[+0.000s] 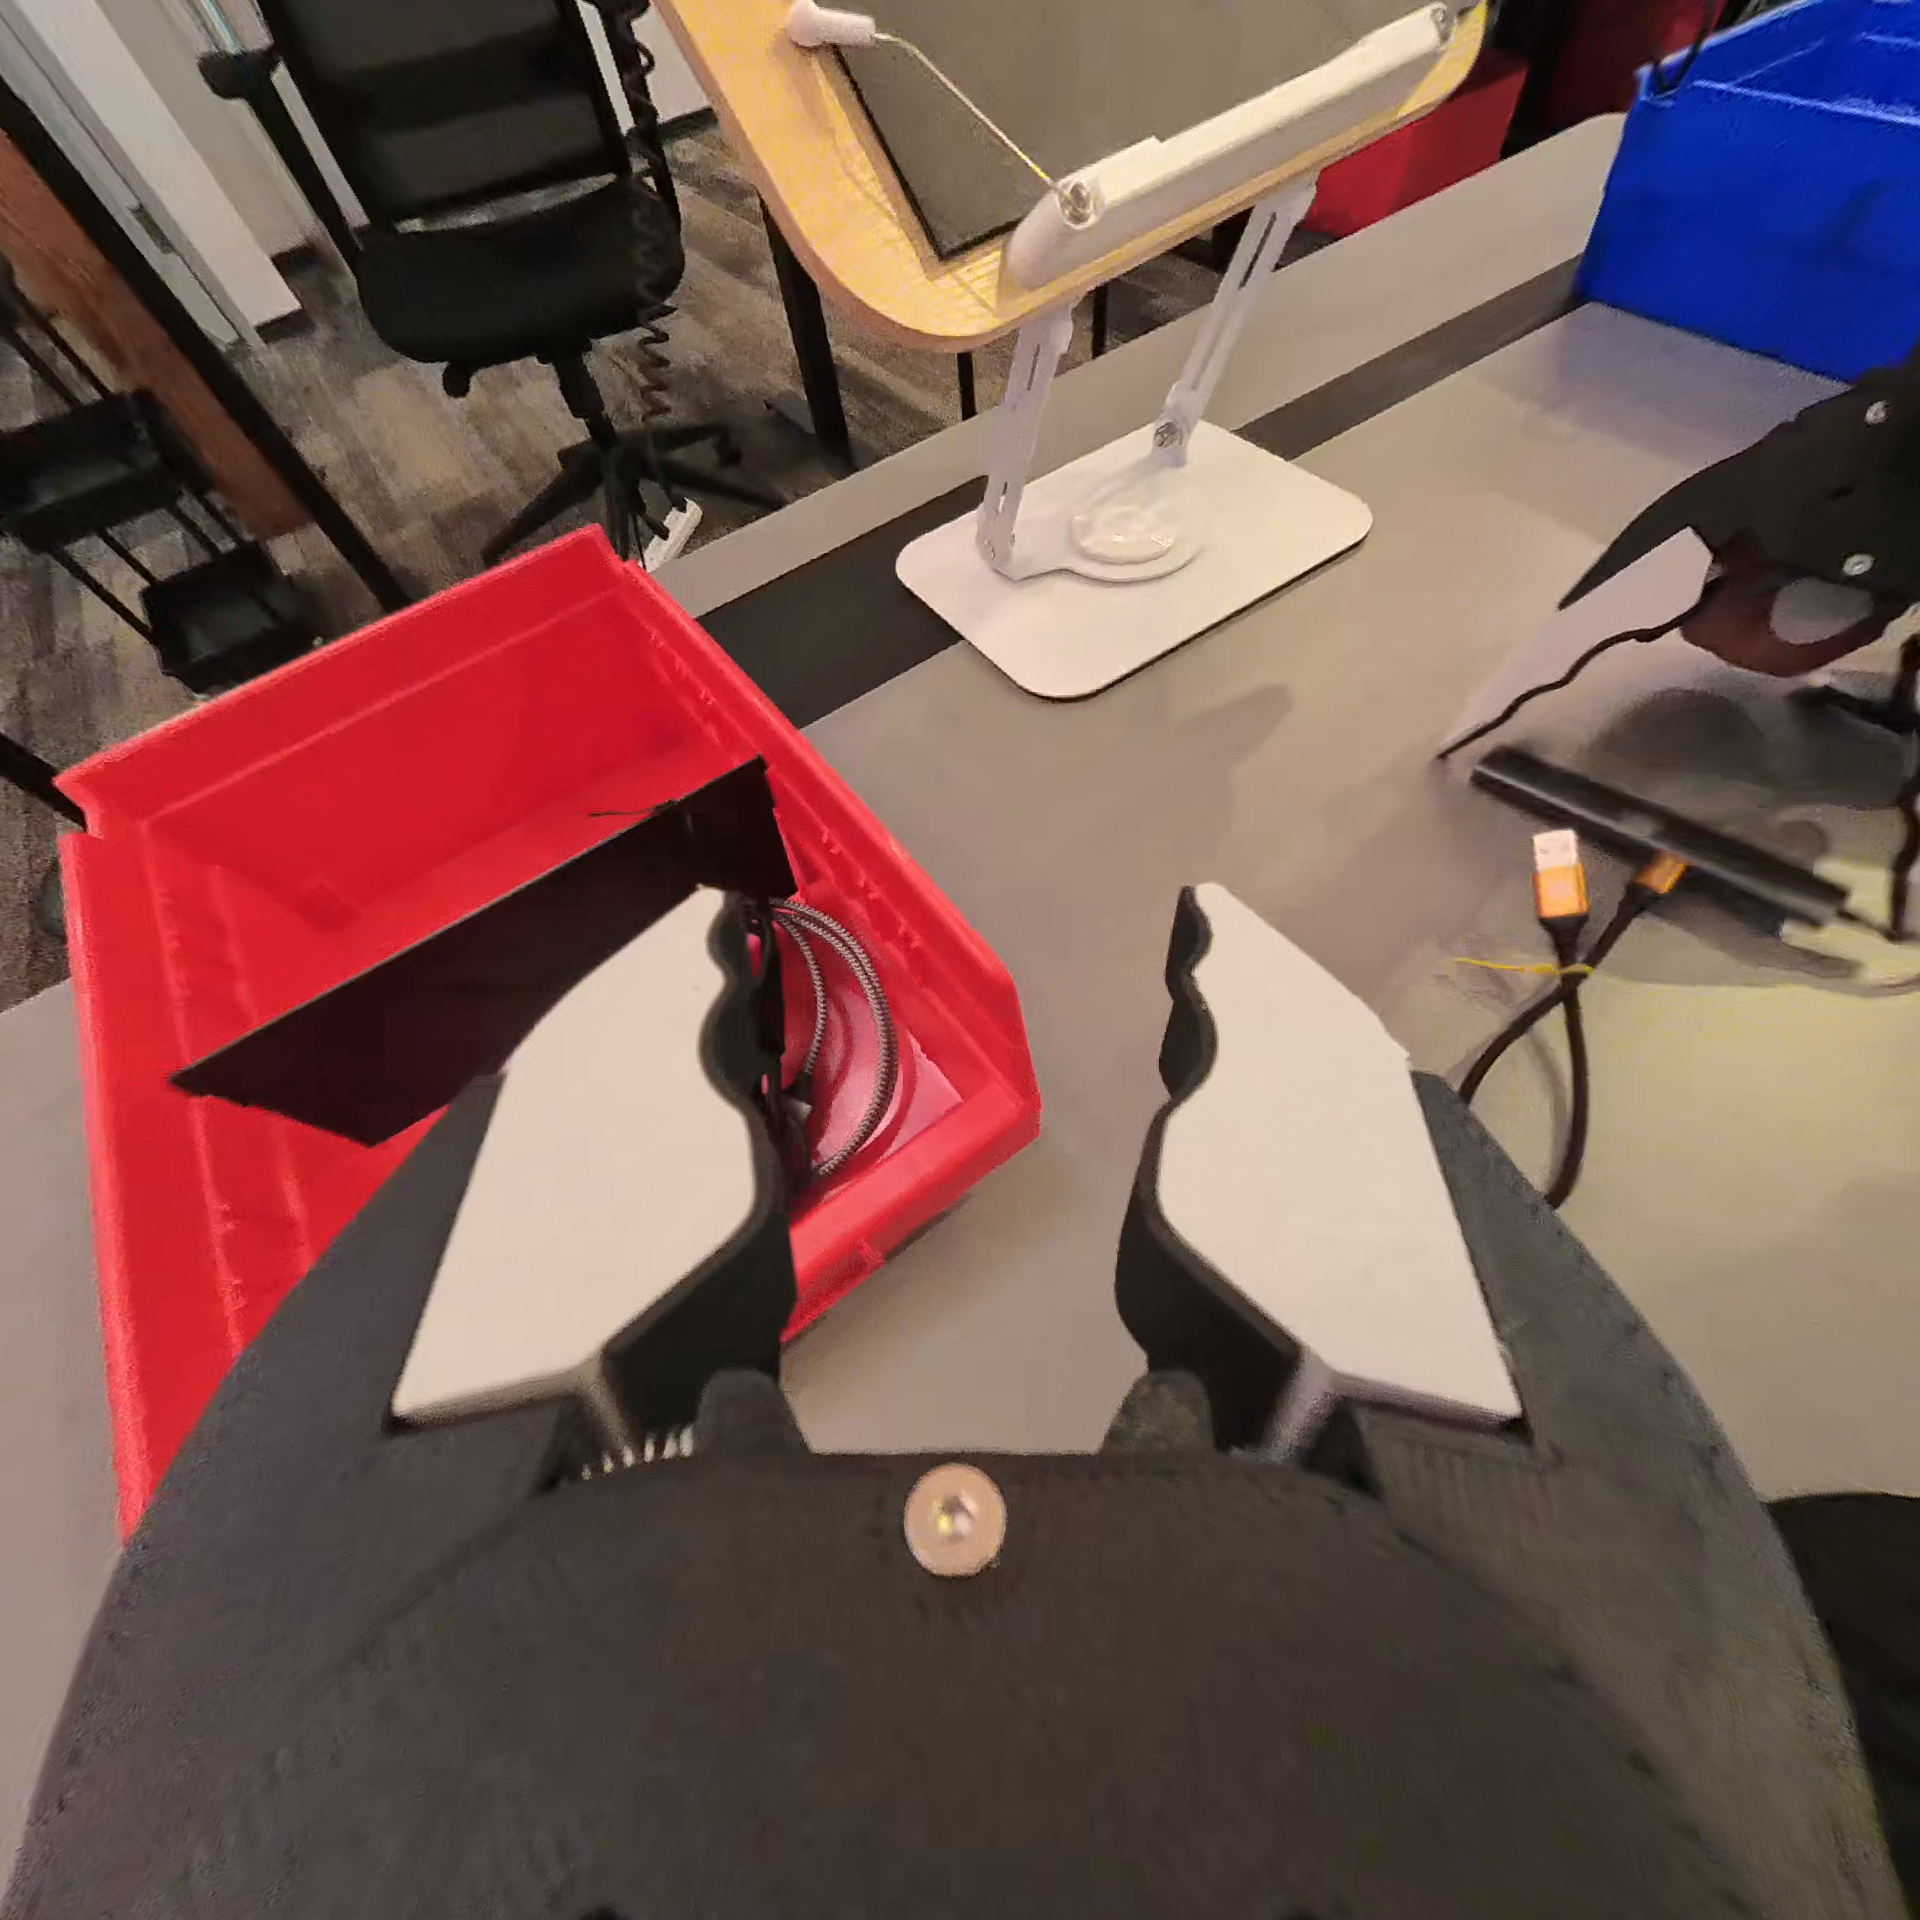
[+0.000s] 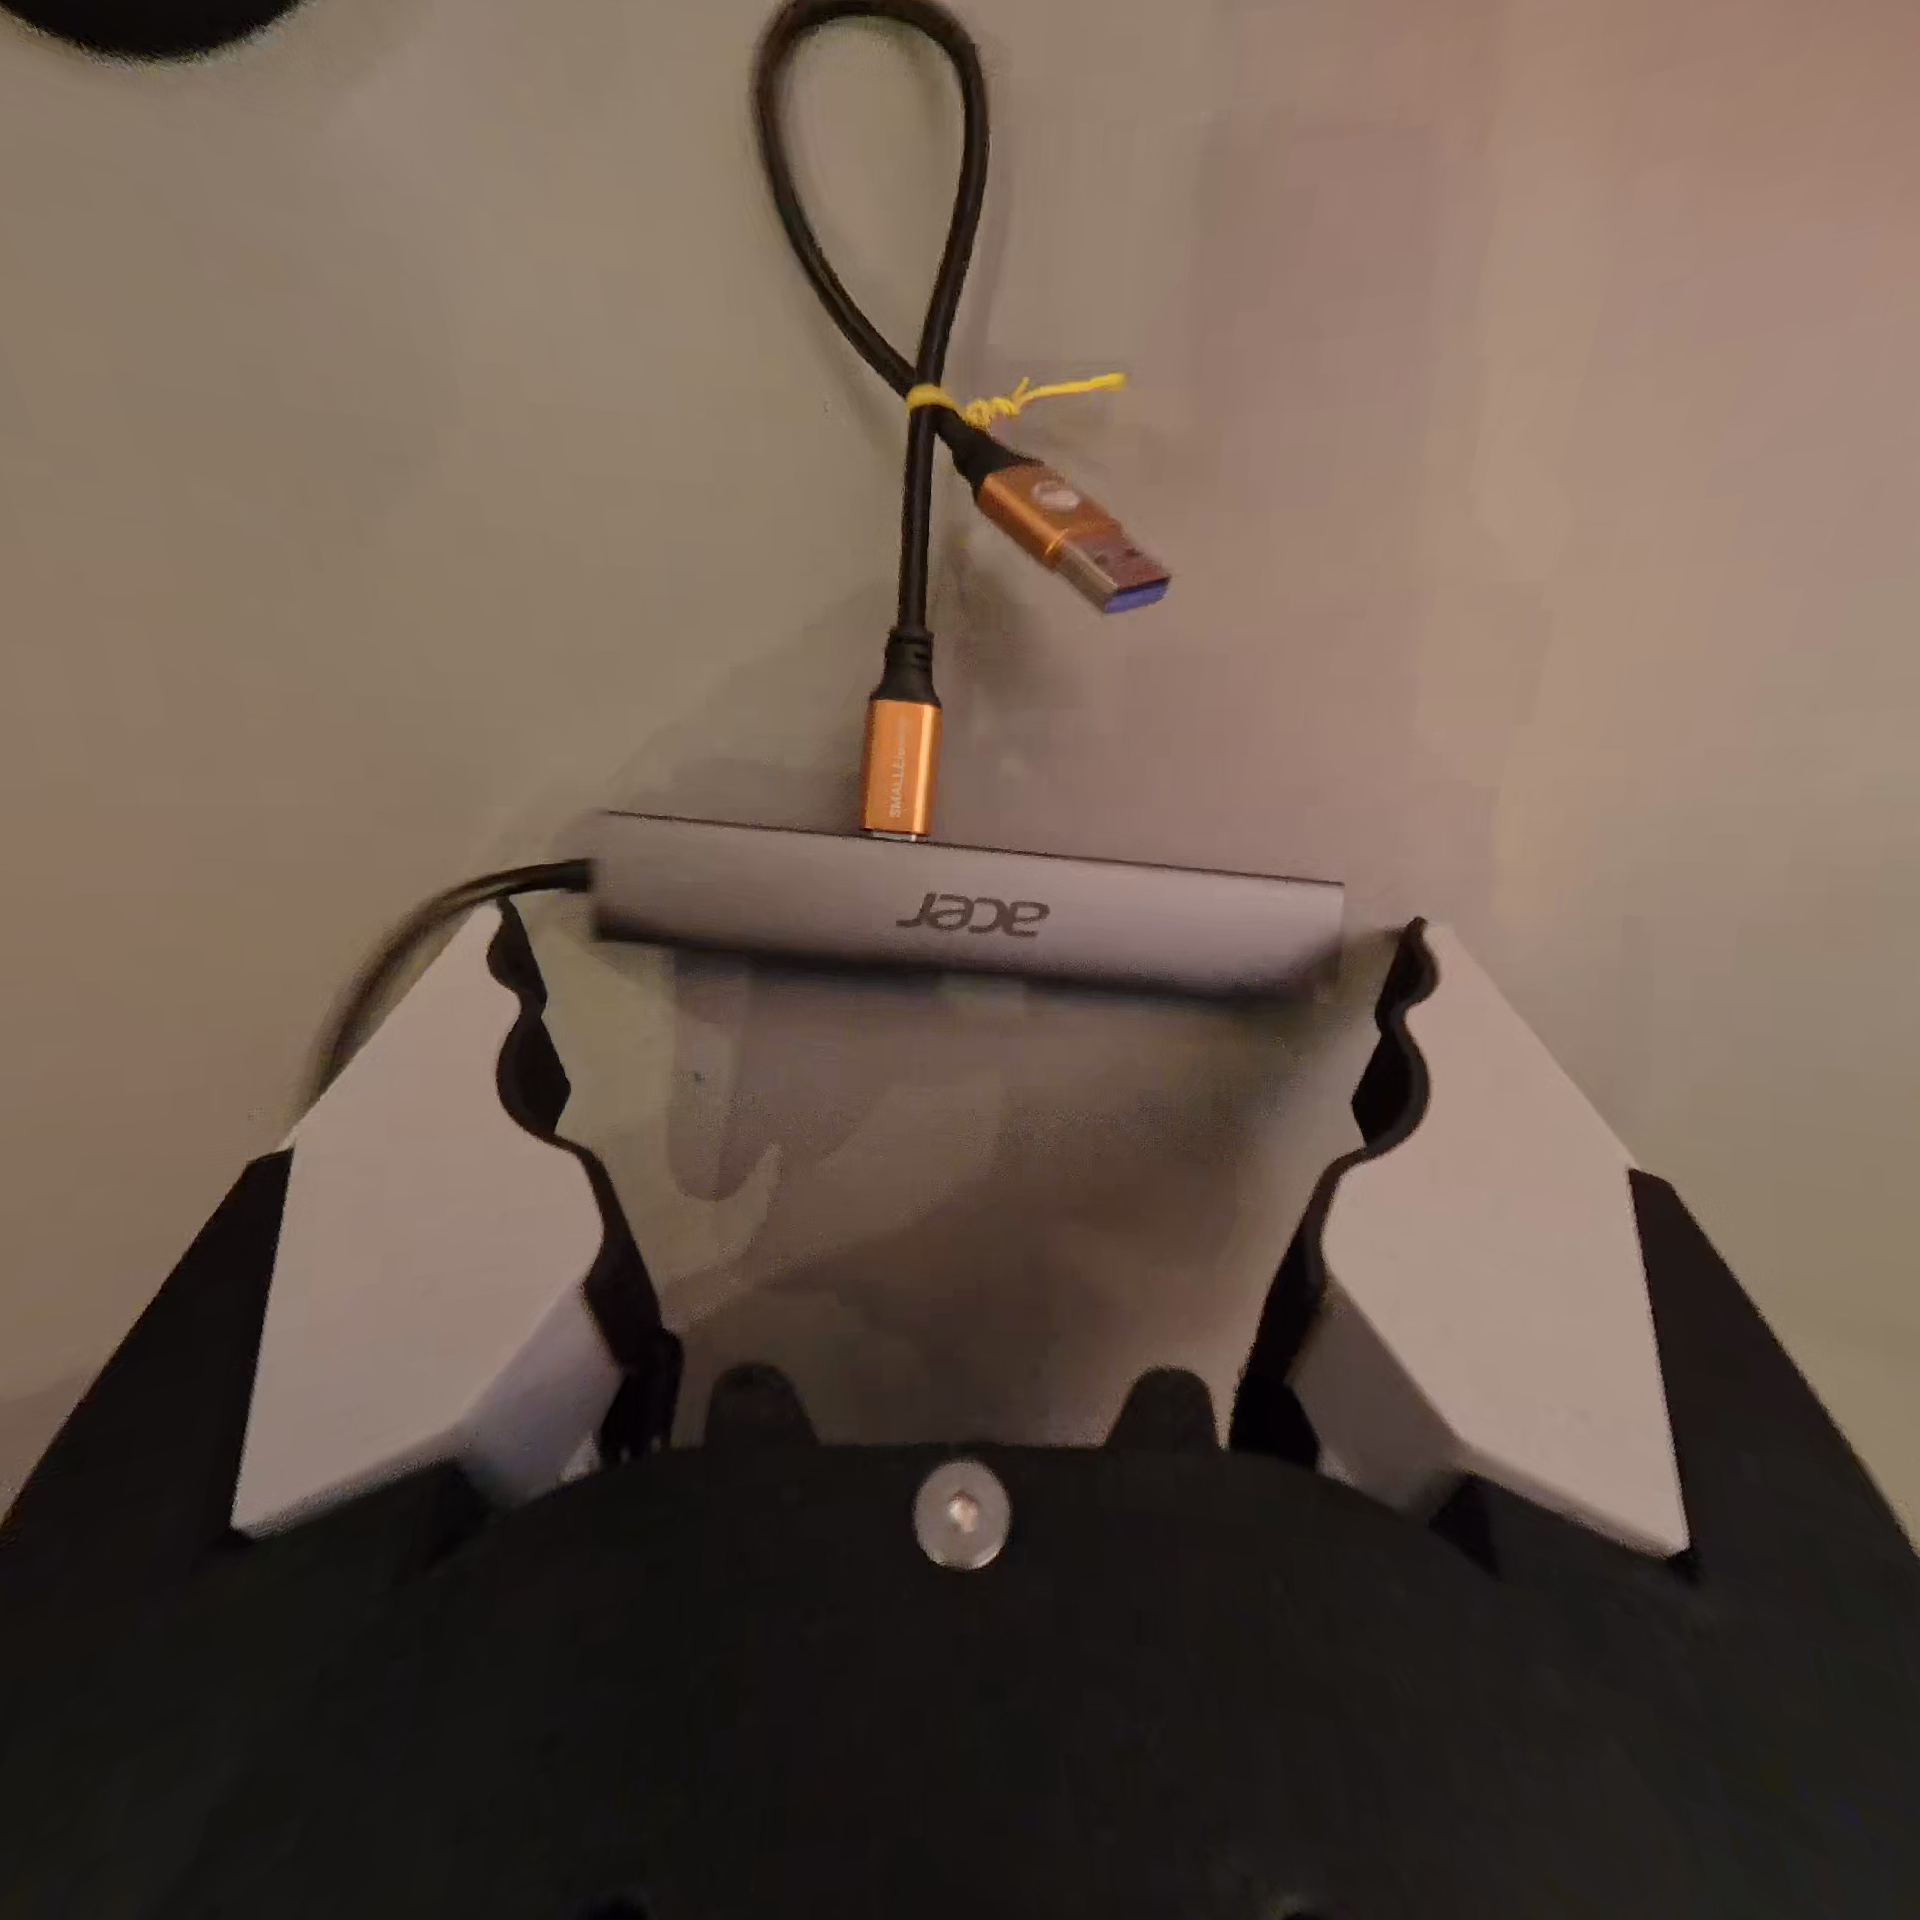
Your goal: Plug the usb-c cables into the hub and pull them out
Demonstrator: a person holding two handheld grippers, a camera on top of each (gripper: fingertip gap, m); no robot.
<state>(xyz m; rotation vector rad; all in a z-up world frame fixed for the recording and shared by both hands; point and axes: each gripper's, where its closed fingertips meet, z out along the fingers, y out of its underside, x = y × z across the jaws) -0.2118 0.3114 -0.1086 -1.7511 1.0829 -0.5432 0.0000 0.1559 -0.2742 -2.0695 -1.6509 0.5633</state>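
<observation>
2 grippers, left gripper point(image 1: 961, 1049) fingers wide beside red bin point(image 1: 208, 935), right gripper point(image 2: 961, 1029) fingers wide flanking hub point(image 2: 966, 914), cable point(image 2: 902, 764) plugged in.

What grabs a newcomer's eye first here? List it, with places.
The bright red plastic bin at the table's left, holding a coiled braided cable, stands out first. Next, the slim grey metal hub, lying just past the open right hand-held gripper, with an orange-sleeved black cable plugged into its far edge. The open left hand-held gripper hovers empty beside the bin.
</observation>
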